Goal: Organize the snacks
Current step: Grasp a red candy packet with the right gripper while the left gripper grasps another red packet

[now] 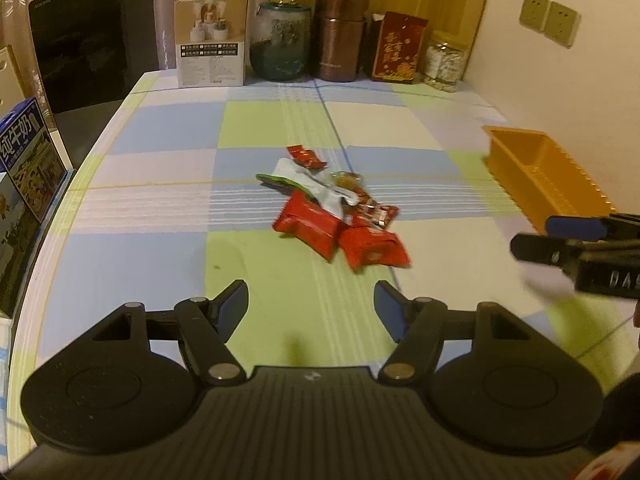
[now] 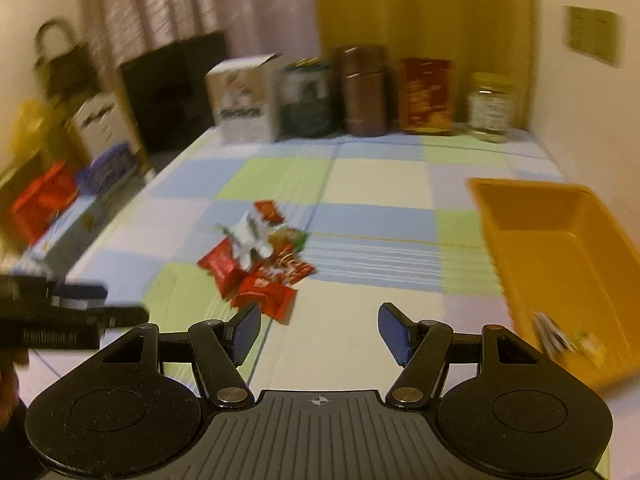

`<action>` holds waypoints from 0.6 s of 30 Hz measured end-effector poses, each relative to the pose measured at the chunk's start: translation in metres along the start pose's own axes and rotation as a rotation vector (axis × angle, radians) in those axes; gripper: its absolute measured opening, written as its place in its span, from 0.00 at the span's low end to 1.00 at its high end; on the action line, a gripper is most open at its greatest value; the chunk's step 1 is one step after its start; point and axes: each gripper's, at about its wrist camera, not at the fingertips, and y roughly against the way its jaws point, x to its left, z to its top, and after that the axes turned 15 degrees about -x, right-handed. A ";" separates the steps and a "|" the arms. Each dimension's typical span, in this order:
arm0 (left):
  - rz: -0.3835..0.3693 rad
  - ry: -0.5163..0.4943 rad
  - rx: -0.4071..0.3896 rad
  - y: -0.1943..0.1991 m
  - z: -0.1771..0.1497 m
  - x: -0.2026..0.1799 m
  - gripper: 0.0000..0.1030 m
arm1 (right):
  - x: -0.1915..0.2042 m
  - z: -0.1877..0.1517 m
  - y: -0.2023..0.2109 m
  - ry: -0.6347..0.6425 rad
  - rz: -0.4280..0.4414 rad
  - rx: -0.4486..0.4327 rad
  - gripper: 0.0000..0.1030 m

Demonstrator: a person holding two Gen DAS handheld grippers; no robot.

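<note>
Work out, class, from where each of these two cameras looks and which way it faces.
Left wrist: sits on the left gripper, faces forward and down across the checked tablecloth at the snack pile; its open fingers show, the right gripper enters at right.
Right wrist: sits on the right gripper, same heading; open fingers show, the left gripper at left.
Shared: snack pile, orange bin, back-row containers.

Left gripper (image 1: pixel 311 304): carried tilted downward, jaws parted, nothing held between them. Right gripper (image 2: pixel 319 330): likewise tilted downward, jaws parted, nothing held; seen at three o'clock from the left.
</note>
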 end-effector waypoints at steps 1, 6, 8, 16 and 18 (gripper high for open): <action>0.002 -0.007 0.002 -0.006 0.000 0.003 0.64 | 0.003 -0.003 -0.011 0.034 0.023 0.011 0.63; 0.008 -0.030 0.016 -0.035 -0.002 0.018 0.64 | 0.015 -0.017 -0.052 0.155 0.120 0.045 0.63; 0.007 -0.033 0.021 -0.045 -0.005 0.024 0.64 | 0.019 -0.025 -0.066 0.183 0.149 0.050 0.63; -0.035 -0.019 0.019 -0.070 -0.010 0.036 0.64 | 0.037 -0.041 -0.120 0.309 0.197 0.078 0.63; -0.040 0.009 0.017 -0.074 -0.010 0.039 0.64 | 0.037 -0.042 -0.132 0.308 0.205 0.080 0.63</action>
